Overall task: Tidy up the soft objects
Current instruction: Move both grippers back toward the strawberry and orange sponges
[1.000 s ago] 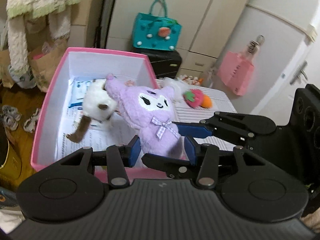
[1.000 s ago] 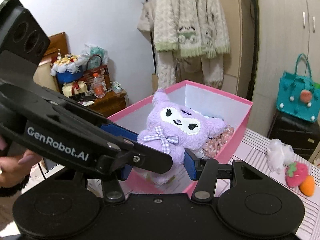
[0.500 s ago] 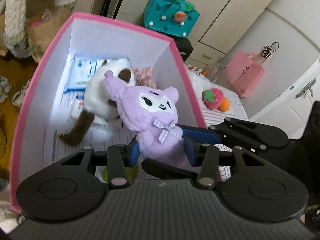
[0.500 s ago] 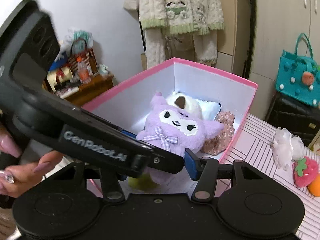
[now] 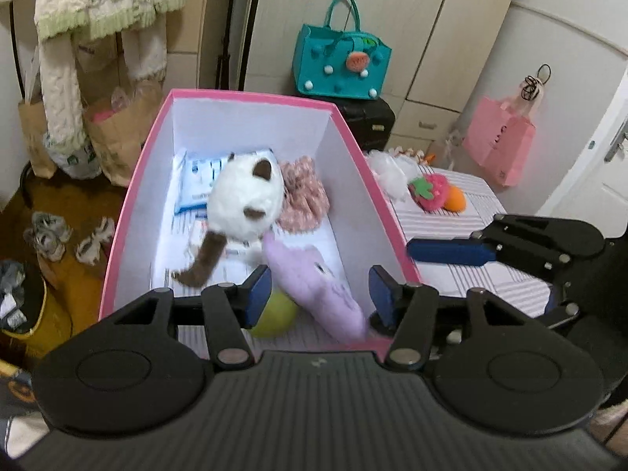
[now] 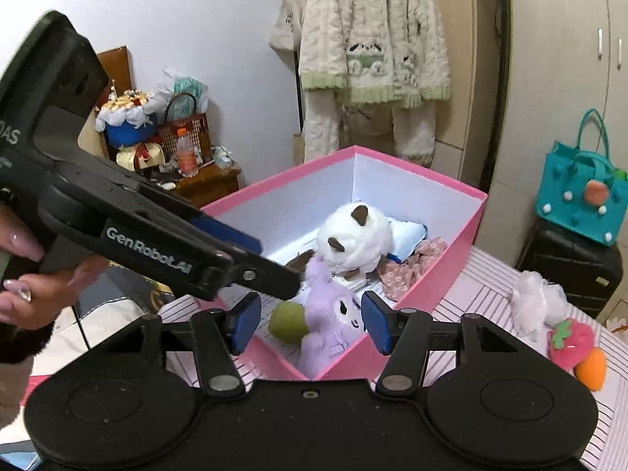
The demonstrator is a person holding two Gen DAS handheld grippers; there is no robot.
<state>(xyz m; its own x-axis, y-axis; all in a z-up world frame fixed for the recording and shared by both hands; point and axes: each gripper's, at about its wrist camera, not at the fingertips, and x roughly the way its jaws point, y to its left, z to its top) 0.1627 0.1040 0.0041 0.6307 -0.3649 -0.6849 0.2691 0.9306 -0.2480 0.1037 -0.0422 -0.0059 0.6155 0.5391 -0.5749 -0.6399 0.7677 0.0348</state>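
Both grippers have let go of the purple plush doll with the white face [image 5: 314, 286] — half a second ago both pairs of pads pinched it. Left gripper [image 5: 320, 290] jaws are opening, nothing pressed; right gripper [image 6: 312, 320] is opening too, empty. The doll now lies just below the tips, inside the pink cardboard box [image 5: 365, 165], beside a green ball [image 6: 288, 322]. Drop done — the strawberry plush [image 6: 569, 339] off to the right looks next.

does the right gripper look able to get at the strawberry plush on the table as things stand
Probably yes. The strawberry plush lies in the open on the striped table, outside the pink box. The right gripper, jaws opening and empty, hangs over the box's near corner, with only the white fluffy thing beside the plush.
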